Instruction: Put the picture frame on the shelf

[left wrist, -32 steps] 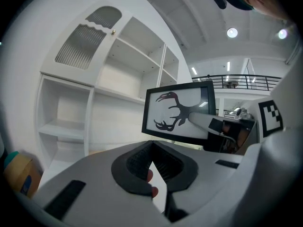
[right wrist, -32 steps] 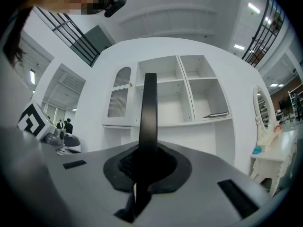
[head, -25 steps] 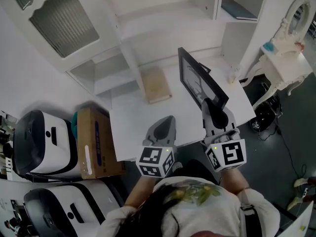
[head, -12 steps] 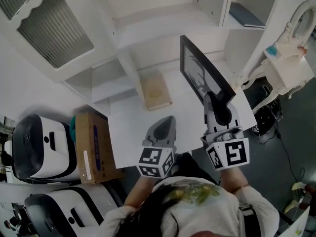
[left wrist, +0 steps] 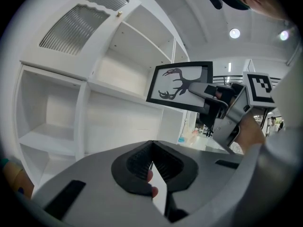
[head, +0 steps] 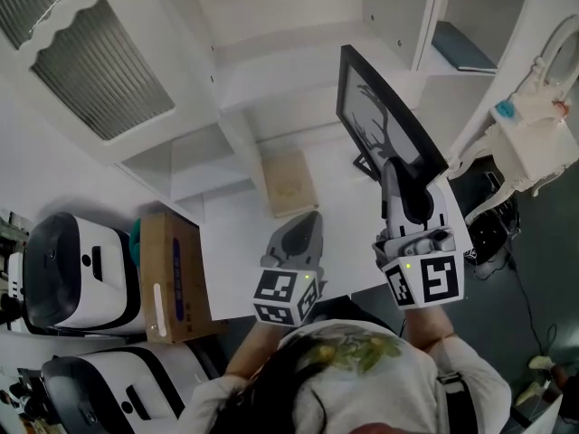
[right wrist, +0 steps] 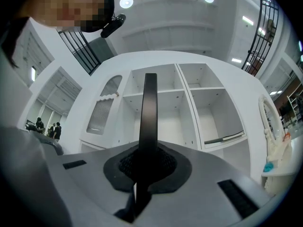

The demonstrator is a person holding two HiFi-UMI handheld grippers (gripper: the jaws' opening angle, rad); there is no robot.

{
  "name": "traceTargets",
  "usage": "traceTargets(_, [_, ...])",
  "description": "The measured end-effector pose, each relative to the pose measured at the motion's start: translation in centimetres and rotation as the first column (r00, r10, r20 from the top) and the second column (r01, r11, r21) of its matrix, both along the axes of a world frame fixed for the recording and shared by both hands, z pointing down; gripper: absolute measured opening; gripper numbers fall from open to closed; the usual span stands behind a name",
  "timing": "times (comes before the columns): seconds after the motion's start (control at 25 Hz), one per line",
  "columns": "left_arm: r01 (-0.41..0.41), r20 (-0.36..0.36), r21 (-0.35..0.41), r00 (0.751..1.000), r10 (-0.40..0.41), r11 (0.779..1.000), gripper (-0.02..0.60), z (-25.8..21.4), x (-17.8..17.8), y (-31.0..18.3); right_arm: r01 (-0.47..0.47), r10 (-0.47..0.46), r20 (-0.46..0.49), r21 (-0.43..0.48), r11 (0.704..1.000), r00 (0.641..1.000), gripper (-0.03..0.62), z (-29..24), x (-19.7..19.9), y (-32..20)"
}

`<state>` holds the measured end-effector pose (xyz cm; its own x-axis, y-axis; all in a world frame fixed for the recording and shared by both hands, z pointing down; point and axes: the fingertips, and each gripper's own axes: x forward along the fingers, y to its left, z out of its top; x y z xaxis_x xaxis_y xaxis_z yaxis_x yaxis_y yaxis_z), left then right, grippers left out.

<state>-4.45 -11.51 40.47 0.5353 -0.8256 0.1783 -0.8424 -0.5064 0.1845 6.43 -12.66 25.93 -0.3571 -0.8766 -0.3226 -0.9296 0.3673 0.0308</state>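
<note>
Right gripper [head: 403,177] pinches the picture frame [head: 384,116] by 1 edge, seemingly low down, so it may swing against the shelf [head: 298,54]; left gripper [head: 304,228] closed, empty.

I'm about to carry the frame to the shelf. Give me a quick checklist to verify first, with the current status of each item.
1. Right claw shut on the picture frame: ok.
2. The picture frame held up off the table: ok.
3. Left claw shut, empty, off to the side: ok.
4. Shelf compartments straight ahead bare: ok.
5. The back stand open enough to prop it: cannot tell.
</note>
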Motion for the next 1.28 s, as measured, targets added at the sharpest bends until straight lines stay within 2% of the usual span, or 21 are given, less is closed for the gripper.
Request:
traceTargets(0.32, [0.009,-0.002,0.009,1.0,-0.009,1.0,0.02,-0.6,0.3,-1.9,0.003,-0.002,-0.022,0.05,0.999,1.0,0.035,-2.0,0.1,-2.4])
traceTargets(0.84, [0.024,0.004,-0.005,1.0,-0.024,1.0,0.02,-0.4,-0.4,-4.4,0.01,-0.008,-0.038,0.062,0.998,0.999,0.035,-3.7,-0.5,-6.1])
traceTargets(1.28, [0.029,0.012,0.014,0.999,-0.03,0.999,0.02,-0.8,-0.4,-5.6,0.023,-0.021,-0.032,0.064,0.998,0.999,0.035,-4.3,-0.4,-7.6])
